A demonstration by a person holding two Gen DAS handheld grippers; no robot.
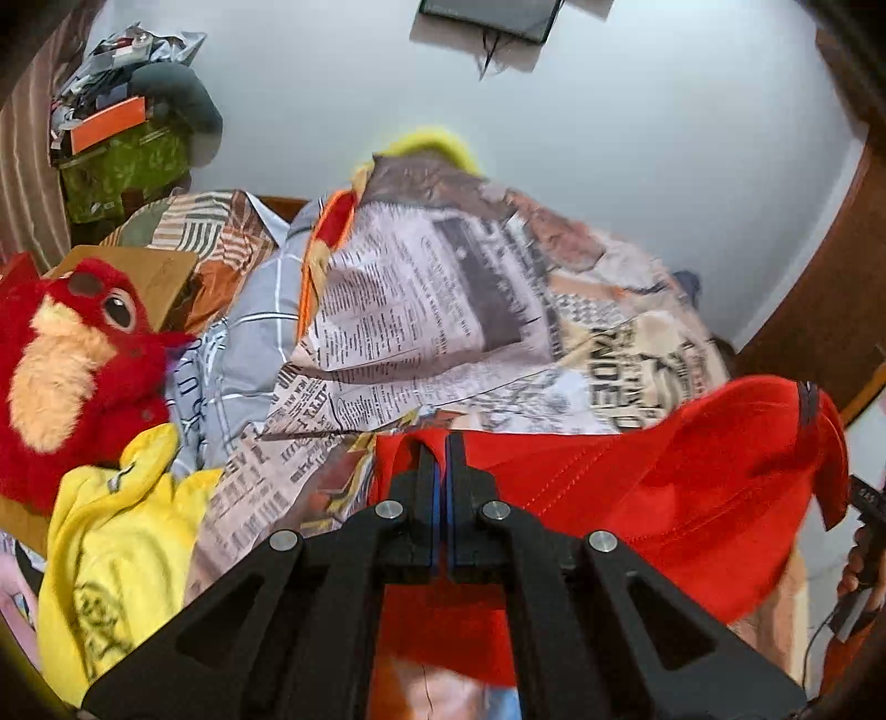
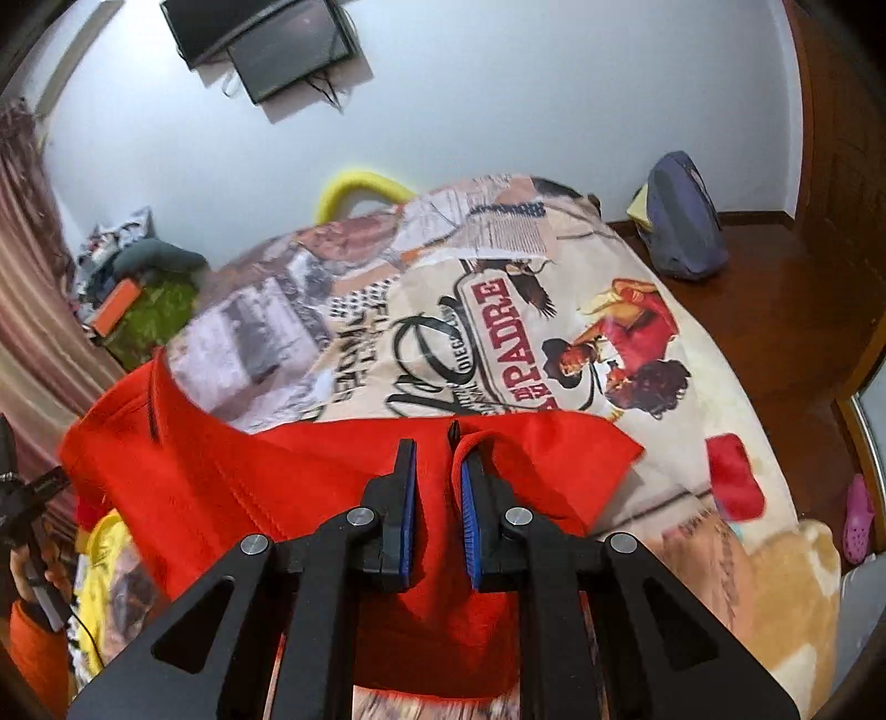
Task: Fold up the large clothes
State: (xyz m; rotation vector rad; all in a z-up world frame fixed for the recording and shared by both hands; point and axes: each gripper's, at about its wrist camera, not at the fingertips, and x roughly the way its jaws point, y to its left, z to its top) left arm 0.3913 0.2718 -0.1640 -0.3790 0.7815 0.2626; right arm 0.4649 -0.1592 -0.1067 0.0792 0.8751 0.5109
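Note:
A large red garment hangs in the air over the bed, stretched between my two grippers. My left gripper is shut on one edge of it, the fingers pressed together with red cloth between them. In the right wrist view the same red garment spreads to the left. My right gripper holds a fold of it; its jaws stand a small gap apart with the cloth pinched at the tips. The garment's lower part drops below both grippers and is hidden.
The bed carries a newspaper-print blanket. A red plush toy and a yellow garment lie at the left. A blue backpack stands on the wooden floor. A TV hangs on the wall.

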